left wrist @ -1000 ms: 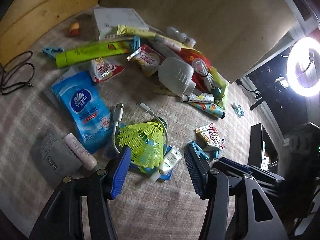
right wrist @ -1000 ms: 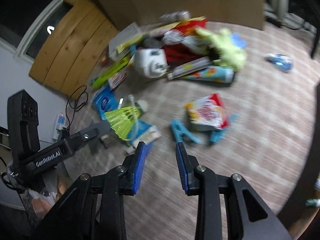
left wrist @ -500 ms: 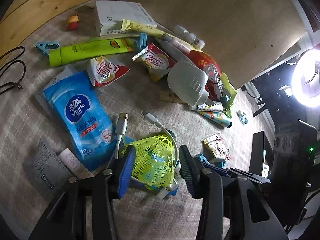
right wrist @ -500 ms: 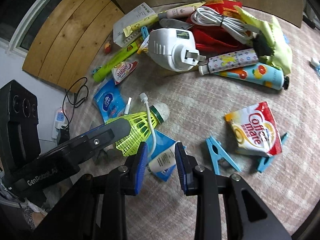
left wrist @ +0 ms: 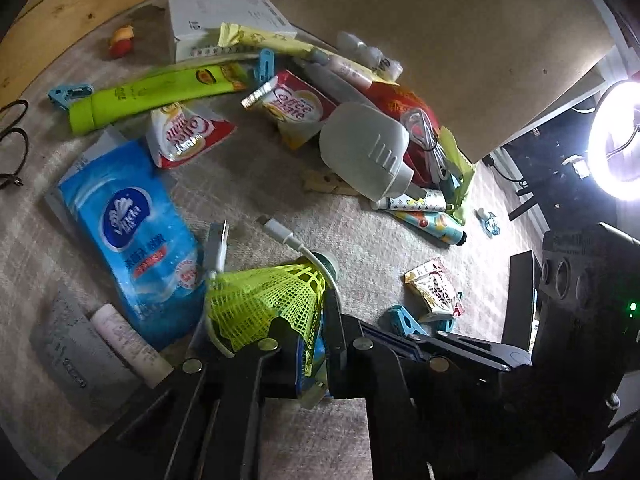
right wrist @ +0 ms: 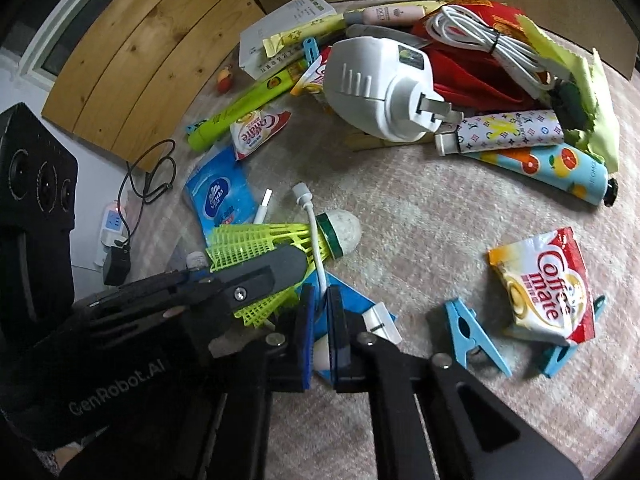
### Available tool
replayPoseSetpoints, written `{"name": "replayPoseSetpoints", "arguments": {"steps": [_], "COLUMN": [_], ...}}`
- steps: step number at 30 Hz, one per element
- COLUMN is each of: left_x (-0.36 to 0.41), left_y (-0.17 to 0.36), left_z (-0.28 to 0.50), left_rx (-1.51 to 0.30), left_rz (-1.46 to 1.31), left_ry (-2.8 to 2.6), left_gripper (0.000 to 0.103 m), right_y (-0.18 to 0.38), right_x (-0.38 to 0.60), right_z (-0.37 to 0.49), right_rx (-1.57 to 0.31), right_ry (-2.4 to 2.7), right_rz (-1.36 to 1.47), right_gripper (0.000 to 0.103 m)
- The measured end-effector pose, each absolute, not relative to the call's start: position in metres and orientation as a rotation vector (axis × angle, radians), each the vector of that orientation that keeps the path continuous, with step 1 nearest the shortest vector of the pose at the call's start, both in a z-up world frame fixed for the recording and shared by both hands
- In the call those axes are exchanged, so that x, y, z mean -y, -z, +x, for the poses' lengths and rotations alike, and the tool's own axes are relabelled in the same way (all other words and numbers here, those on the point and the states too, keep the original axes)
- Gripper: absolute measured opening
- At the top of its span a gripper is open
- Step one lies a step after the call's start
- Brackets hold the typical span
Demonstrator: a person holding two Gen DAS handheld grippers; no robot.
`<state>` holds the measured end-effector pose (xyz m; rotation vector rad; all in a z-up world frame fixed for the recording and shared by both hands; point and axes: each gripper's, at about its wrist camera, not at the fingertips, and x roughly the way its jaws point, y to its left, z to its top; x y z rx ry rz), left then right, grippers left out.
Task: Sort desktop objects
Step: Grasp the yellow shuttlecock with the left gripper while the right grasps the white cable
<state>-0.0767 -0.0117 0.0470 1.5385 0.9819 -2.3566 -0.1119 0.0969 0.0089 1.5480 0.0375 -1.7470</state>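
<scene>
A yellow-green plastic shuttlecock [left wrist: 264, 296] lies on the beige cloth with a short white USB cable [left wrist: 288, 238] draped over it. My left gripper [left wrist: 308, 332] is closing tight on the mesh skirt, which is pinched between its pads. In the right wrist view the shuttlecock [right wrist: 256, 240] points its white cork to the right, with the left gripper [right wrist: 276, 276] clamped over its skirt. My right gripper [right wrist: 320, 312] is closing too, with the white cable [right wrist: 314, 236] running down between its blue pads and pinched there. A blue flat packet [right wrist: 352, 300] lies under both.
A blue tissue pack [left wrist: 132, 232] lies left of the shuttlecock. Behind it are a white plug adapter [right wrist: 380, 84], a green tube [left wrist: 152, 94] and hand-cream tubes [right wrist: 540, 164]. A Coffee mate sachet [right wrist: 544, 284] and blue clothes pegs [right wrist: 468, 332] lie right. A ring light [left wrist: 616, 140] glares.
Both grippers went from open to shut. The left one came down around the shuttlecock's skirt and closed on it. The right one moved in beside it and closed on the white cable.
</scene>
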Motion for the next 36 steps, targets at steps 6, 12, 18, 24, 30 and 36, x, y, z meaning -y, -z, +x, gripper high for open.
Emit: {"name": "replayPoseSetpoints", "arguments": {"steps": [6, 12, 18, 24, 30, 36], "left_x": [0.016, 0.014, 0.017, 0.010, -0.013, -0.068], "left_y": [-0.061, -0.078, -0.087, -0.102, -0.123, -0.145], "left_z": [-0.069, -0.059, -0.055, -0.052, -0.053, -0.073], "left_rx": [-0.976, -1.006, -1.027, -0.975, -0.931, -0.884], "left_rz": [1.506, 1.448, 1.380, 1.344, 1.335, 1.382], "left_ry": [2.380, 2.415, 2.399, 2.419, 2.475, 2.603], "left_gripper": [0.004, 0.004, 0.001, 0.001, 0.001, 0.001], "right_y": [-0.019, -0.035, -0.067, -0.088, -0.103, -0.127], "right_x": [-0.108, -0.115, -0.119, -0.138, -0.181, -0.245], "right_z": [-0.116, -0.112, -0.086, -0.069, -0.068, -0.072], "right_rx": [-0.004, 0.024, 0.011, 0.022, 0.074, 0.155], "right_ry": [1.765, 1.785, 1.751, 1.775, 1.839, 1.958], "right_rz": [1.529, 1.494, 1.422, 1.389, 1.375, 1.344], "right_gripper": [0.005, 0.005, 0.004, 0.004, 0.004, 0.004]}}
